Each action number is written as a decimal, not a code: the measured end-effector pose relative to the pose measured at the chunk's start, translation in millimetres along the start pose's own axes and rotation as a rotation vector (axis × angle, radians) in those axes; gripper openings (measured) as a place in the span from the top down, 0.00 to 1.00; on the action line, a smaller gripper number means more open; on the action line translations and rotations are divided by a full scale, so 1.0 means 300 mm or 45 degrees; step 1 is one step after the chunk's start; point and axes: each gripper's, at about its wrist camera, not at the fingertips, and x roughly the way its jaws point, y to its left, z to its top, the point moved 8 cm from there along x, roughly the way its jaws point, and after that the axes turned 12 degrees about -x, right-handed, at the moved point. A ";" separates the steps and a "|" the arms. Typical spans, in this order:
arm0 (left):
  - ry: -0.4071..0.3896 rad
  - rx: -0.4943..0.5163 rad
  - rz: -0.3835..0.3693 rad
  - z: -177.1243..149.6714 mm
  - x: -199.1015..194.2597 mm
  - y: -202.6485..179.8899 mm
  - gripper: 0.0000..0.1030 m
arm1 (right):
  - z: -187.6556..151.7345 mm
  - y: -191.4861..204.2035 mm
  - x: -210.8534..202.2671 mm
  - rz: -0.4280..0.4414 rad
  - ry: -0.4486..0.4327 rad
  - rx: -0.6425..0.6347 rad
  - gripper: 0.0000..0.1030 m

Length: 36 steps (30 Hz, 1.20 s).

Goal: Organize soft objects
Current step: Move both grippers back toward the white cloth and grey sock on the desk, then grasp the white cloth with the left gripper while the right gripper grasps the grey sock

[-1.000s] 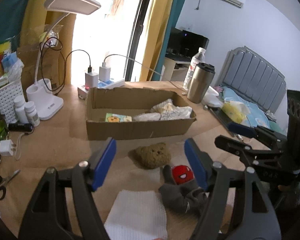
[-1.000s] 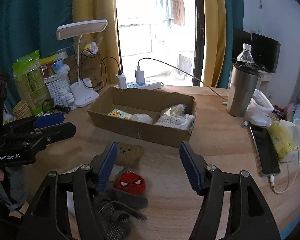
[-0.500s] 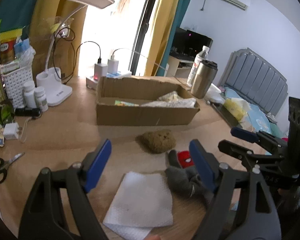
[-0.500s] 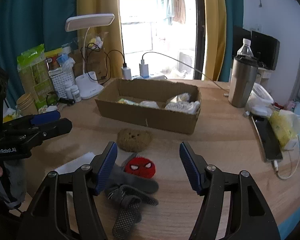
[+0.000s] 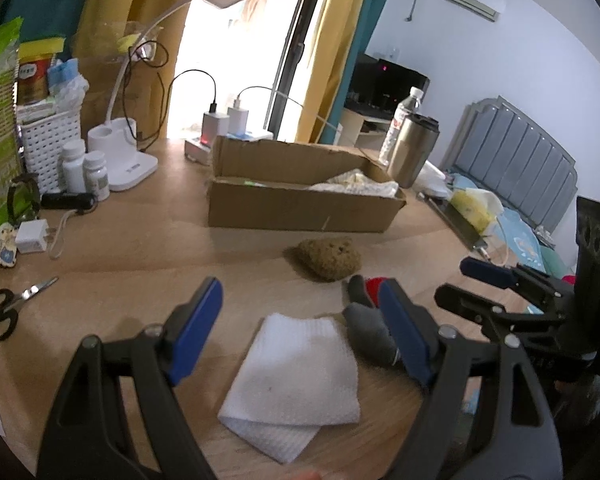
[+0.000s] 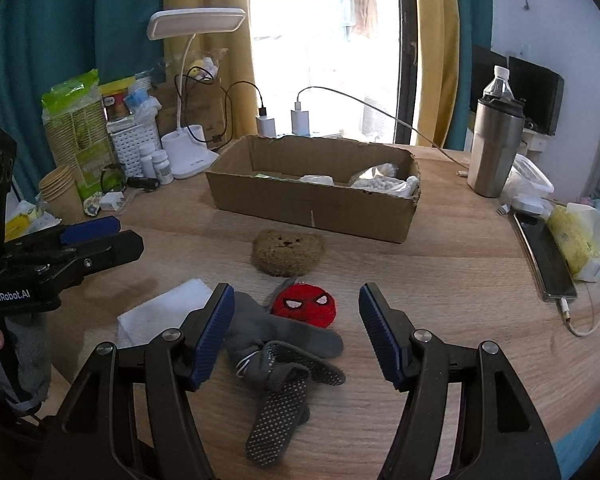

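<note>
The right tool (image 6: 296, 330) stands wide and empty above a bundle of grey grip-dot socks (image 6: 284, 354), and the left tool (image 5: 300, 332) is likewise wide and empty over a folded white cloth (image 5: 296, 376); neither touches anything. The socks lie on the tabletop (image 6: 440, 280) in a loose knot, just beside a red spider-mask plush (image 6: 305, 305) and near a brown bear-face sponge (image 6: 287, 251), all in front of the cardboard box (image 6: 312, 208). All four look light and limp: the socks should sag and trail if pinched at one end, so the thick bunched middle seems the better hold; the plush is flat and small and may want a pinch across its edge; the sponge should squash and spring back, so a grip across its width seems safe; the cloth is thin and lies flat, hard to get a pad under, and its raised folded corner looks the easiest place. In the left view the right-hand pad covers most of the plush and part of the socks. The box wall hides most of its contents; only pale bagged items show at one end. Whether the socks are a pair or more I cannot tell.
</note>
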 end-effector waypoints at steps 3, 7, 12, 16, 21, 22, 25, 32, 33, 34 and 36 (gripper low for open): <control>0.001 -0.006 0.005 -0.020 -0.013 0.016 0.21 | -0.015 0.012 0.008 0.008 0.009 0.001 0.34; 0.010 -0.015 0.024 -0.046 -0.020 0.045 0.21 | -0.043 0.038 0.031 0.034 0.028 0.007 0.34; 0.020 -0.026 0.038 -0.067 -0.020 0.072 0.21 | -0.062 0.072 0.055 0.057 0.047 0.000 0.34; 0.043 -0.027 0.037 -0.096 -0.005 0.081 0.21 | -0.075 0.076 0.064 0.060 0.043 0.013 0.34; 0.083 -0.030 0.035 -0.135 0.026 0.082 0.21 | -0.107 0.081 0.091 0.065 0.080 0.022 0.34; 0.088 -0.036 0.034 -0.141 0.032 0.082 0.21 | -0.111 0.084 0.098 0.067 0.092 0.017 0.34; 0.104 -0.032 0.027 -0.159 0.052 0.076 0.21 | -0.118 0.089 0.109 0.072 0.098 0.004 0.34; 0.146 0.013 0.045 -0.198 0.088 0.065 0.21 | -0.154 0.099 0.143 0.088 0.135 -0.004 0.38; 0.146 0.023 0.049 -0.199 0.092 0.062 0.21 | -0.157 0.098 0.148 0.089 0.139 -0.003 0.38; 0.149 0.031 0.049 -0.201 0.095 0.059 0.21 | -0.160 0.096 0.151 0.092 0.141 -0.003 0.38; 0.160 0.053 0.057 -0.209 0.107 0.054 0.21 | -0.162 0.094 0.154 0.100 0.139 0.001 0.39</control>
